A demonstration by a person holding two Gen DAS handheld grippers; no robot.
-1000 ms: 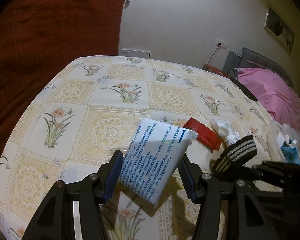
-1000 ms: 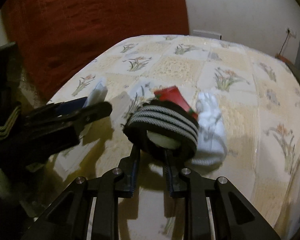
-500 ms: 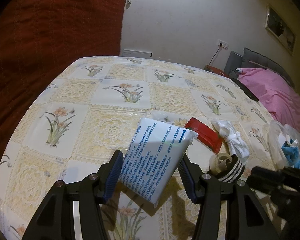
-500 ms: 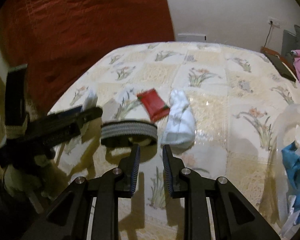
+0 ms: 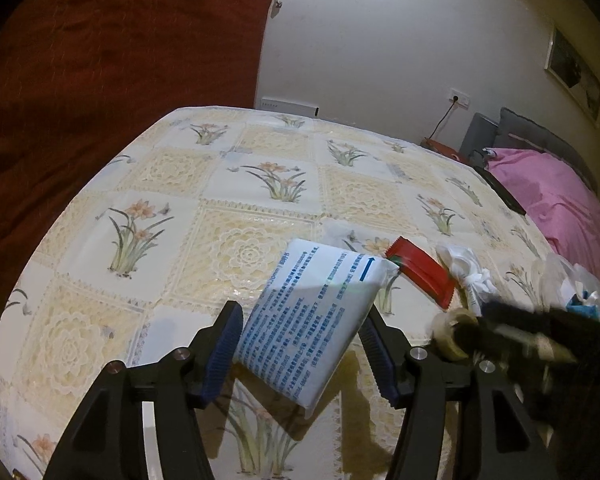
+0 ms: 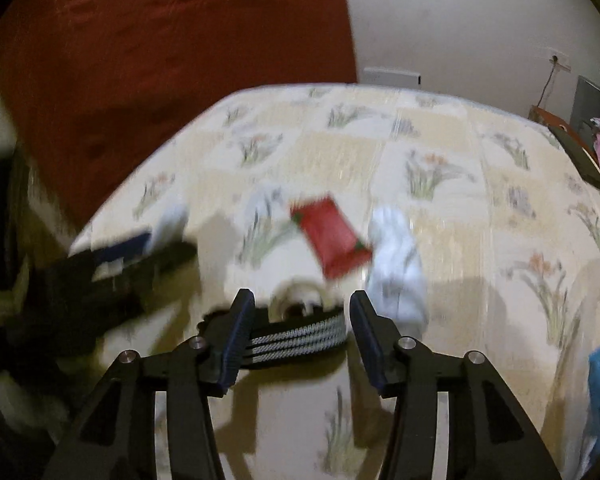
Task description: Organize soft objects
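A white tissue pack [image 5: 312, 316] with blue print hangs tilted above the floral tablecloth [image 5: 236, 256], and my left gripper [image 5: 300, 316] is shut on it. My right gripper [image 6: 300, 308] stands open; a black band with white stripes [image 6: 300, 338] lies between its fingers, by a tape roll [image 6: 300, 300]. That view is blurred by motion. Beyond lie a red packet [image 6: 332, 236] and a white sock [image 6: 396, 264]. In the left wrist view the right gripper [image 5: 520, 340] is a dark blur to the right of the pack, near the red packet [image 5: 420, 276] and white sock [image 5: 468, 276].
A clear plastic bag [image 5: 580, 296] holding blue cloth sits at the table's right edge. A red curtain [image 5: 120, 80] hangs behind the table on the left. Pink bedding [image 5: 560, 208] lies past the right edge, with a dark flat object [image 5: 504, 196] beside it.
My right gripper went from shut on the striped band to open, and the band now lies low between its fingers. The left gripper has kept the tissue pack still.
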